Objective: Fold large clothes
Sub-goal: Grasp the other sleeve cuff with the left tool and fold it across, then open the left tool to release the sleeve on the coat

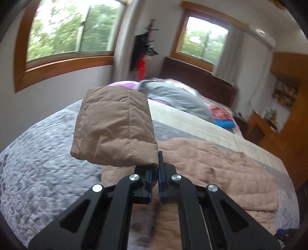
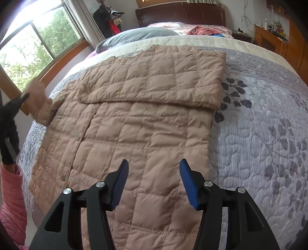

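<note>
Blue-padded jaws of the left gripper (image 1: 155, 169) are pinched together on the cuff end of the tan sleeve (image 1: 113, 125), which stands lifted off the bed and flops over to one side above the fingers. In the right wrist view that same sleeve (image 2: 38, 100) shows at the window-side edge of the bed, raised clear of the bedspread (image 2: 259, 119), with a dark-gloved hand (image 2: 9, 138) and a pink cuff below it.

The right gripper (image 2: 154, 178) hangs over the lower half of the quilted jacket (image 2: 134, 134) with its jaws standing apart and nothing between them; it touches no cloth.

The jacket lies flat across the middle of the bed, hem toward the foot, collar toward the headboard (image 2: 181, 13). The far sleeve (image 2: 154, 77) is already laid across the chest, its edge lying fairly straight. A grey pillow (image 2: 138, 32) and some loose coloured clothes sit well apart near the head end.

My reading is that the fold is roughly a third done: one sleeve is in, the second is in hand and has yet to be carried across the body. After that the jacket probably still needs folding in half or thirds from hem to collar, which the open right gripper is well placed to help with.
</note>
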